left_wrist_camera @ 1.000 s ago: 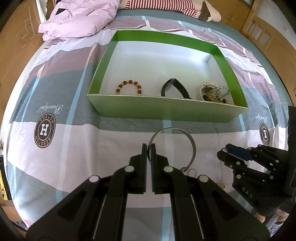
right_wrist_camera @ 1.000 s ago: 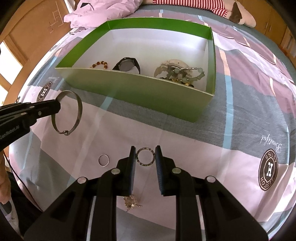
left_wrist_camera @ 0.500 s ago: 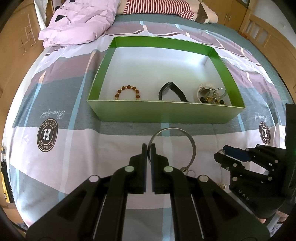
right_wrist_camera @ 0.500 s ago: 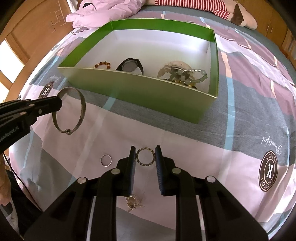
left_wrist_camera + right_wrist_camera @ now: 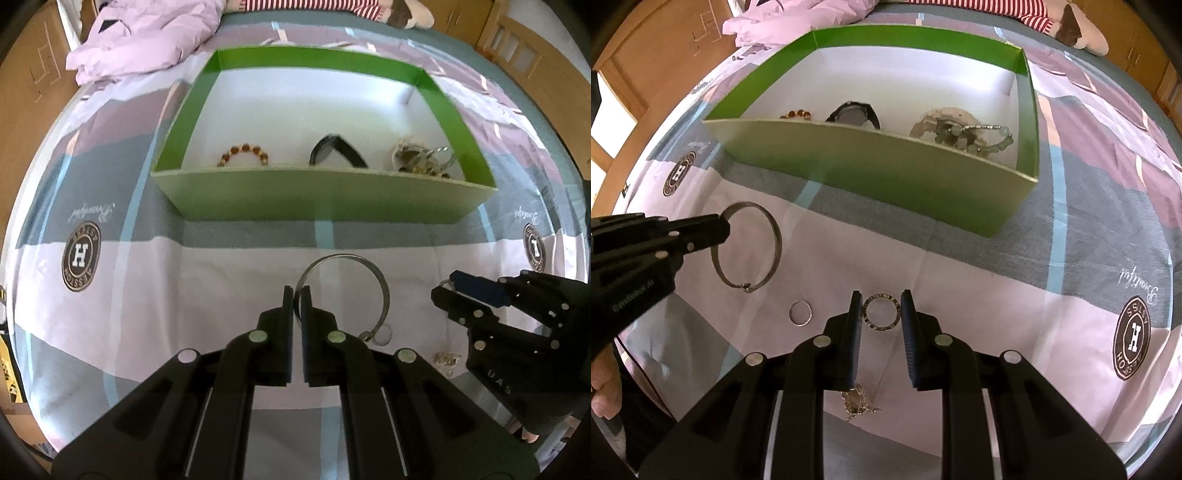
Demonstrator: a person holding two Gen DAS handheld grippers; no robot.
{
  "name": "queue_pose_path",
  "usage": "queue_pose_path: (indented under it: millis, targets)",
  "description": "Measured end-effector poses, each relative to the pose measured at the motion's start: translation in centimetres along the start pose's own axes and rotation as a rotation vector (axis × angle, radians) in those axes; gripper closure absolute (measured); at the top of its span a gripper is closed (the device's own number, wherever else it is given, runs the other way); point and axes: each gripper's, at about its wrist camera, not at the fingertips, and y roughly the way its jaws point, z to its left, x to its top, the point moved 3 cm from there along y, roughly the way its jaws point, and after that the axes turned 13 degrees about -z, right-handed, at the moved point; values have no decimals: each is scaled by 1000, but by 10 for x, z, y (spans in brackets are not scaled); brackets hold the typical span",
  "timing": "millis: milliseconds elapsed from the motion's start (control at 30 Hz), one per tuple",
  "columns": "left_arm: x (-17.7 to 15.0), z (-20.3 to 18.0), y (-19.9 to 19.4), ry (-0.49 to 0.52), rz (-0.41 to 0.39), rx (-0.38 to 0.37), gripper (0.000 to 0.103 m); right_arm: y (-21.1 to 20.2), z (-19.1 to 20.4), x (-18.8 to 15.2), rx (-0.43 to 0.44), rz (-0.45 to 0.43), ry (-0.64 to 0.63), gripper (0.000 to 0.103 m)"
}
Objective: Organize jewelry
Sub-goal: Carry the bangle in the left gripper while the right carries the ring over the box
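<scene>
Closer now to green cardboard box (image 5: pixel 325 199), left gripper (image 5: pixel 296 295) fingers pinching thin silver bangle (image 5: pixel 382 295) edge-on, right gripper (image 5: pixel 881 314) fingers straddling studded silver ring (image 5: pixel 881 315), contact unclear; risks swinging, slipping.

Black left gripper (image 5: pixel 296 295) — silver screws; right gripper (image 5: pixel 881 306) — blue pads.

The bed (image 5: pixel 1071 236) is covered by a plaid sheet in lilac, grey and plum with round brown crests. A green box (image 5: pixel 871 173) sits on the middle of it. Toward the head of the bed lie a crumpled lilac quilt (image 5: pixel 147 44) at the left corner and something in red-and-white stripes (image 5: pixel 306 5) along the far edge. On the near side of the box, a small plain ring (image 5: pixel 800 312) and a gold pendant (image 5: pixel 857 402) rest on the sheet, near each other.
</scene>
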Motion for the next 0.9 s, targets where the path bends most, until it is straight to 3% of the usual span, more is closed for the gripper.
queue_pose_path:
  millis: [167,600,900]
  targets:
    - [12,2,-14,-2,-73,8,100,-8,-4,2,6,-17,7,82]
    - [41,3,-46,0,-240,26,100,-48,-8,20,41,-160,23,82]
    - [86,-1,-42,-8,-323,57,100,-83,-12,69,76,-390,53,82]
